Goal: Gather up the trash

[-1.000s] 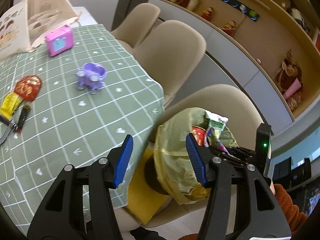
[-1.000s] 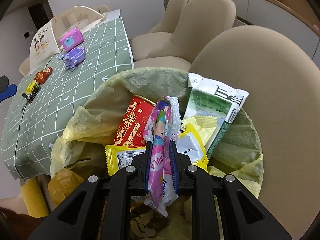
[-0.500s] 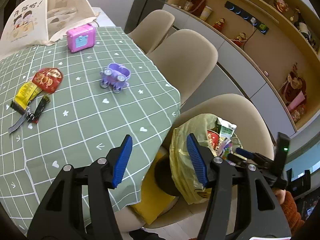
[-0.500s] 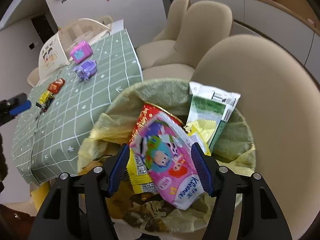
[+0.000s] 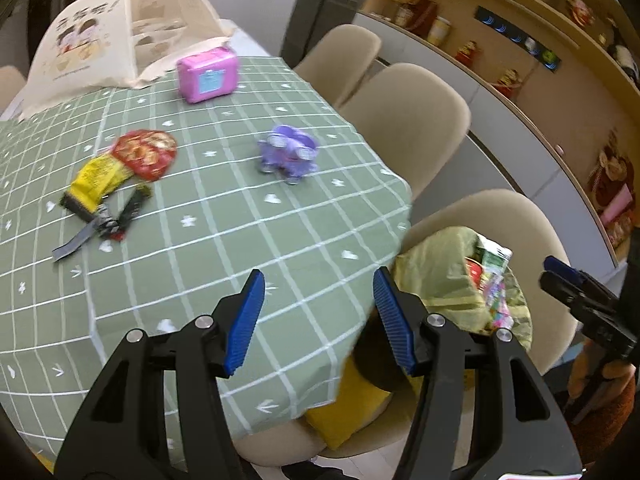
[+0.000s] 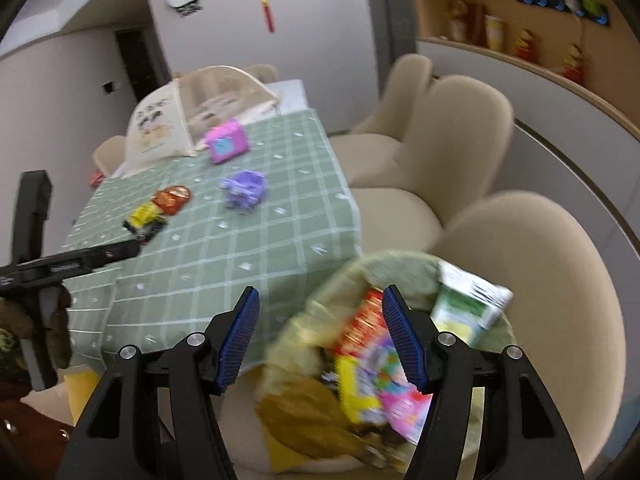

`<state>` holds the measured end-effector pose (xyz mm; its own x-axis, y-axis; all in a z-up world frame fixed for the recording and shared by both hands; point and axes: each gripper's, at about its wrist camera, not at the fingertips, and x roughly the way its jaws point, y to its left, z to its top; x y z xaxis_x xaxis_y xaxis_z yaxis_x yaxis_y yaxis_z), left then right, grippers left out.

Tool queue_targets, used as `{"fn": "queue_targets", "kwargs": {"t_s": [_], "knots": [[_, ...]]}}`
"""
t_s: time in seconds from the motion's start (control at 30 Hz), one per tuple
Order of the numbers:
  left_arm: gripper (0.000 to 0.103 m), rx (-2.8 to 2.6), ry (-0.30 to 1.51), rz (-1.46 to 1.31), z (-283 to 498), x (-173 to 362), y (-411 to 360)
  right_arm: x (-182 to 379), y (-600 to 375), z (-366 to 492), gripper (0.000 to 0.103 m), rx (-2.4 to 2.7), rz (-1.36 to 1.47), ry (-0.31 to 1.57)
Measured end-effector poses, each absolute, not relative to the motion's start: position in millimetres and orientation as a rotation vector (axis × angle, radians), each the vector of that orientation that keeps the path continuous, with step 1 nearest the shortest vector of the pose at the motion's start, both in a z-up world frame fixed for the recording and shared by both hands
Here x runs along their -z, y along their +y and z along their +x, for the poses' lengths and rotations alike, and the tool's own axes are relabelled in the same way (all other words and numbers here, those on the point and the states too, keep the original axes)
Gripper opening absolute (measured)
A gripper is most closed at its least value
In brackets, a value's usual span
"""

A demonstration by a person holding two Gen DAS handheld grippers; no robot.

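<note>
The left gripper (image 5: 318, 312) tilts downward over the near edge of the green checked tablecloth (image 5: 208, 240), its blue-padded jaws parted with nothing between them. The right gripper (image 6: 320, 332) also angles down, above the yellow-green plastic trash bag (image 6: 400, 268) that sits on a beige padded chair (image 6: 560, 280); its jaws stand wide apart and empty, having just been opening, and the pink cartoon-printed wrapper (image 6: 396, 392) lies loose in the bag below them among a red snack packet (image 6: 360, 324) and a green-and-white pouch (image 6: 464, 304).

On the tablecloth, well ahead of the left gripper, a cream mesh food cover (image 5: 120, 32) stands at the far end, with a pink plastic toy case (image 5: 208, 74) just beside it and a purple toy car (image 5: 288, 154) nearer the chairs. Trash still on the table sits together at the left: a red round foil wrapper (image 5: 146, 152), a yellow sachet (image 5: 96, 182) touching it, and a black torn strip (image 5: 120, 216). Nothing stands between the left gripper and these.
</note>
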<state>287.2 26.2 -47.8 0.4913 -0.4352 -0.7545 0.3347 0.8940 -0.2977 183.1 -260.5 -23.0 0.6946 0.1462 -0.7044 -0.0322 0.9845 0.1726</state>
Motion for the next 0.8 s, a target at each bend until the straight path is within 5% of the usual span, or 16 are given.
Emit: {"fn": "queue_targets", "kwargs": {"t_s": [0.47, 0.8], "knots": [[0.054, 0.231, 0.889, -0.235, 346.4, 61.5, 179.7, 38.6, -147.2, 256.0, 0.060, -0.335, 0.058, 0.899], [0.054, 0.232, 0.918, 0.015, 427.0, 90.3, 181.4, 69.4, -105.5, 292.7, 0.060, -0.341, 0.050, 1.021]]}}
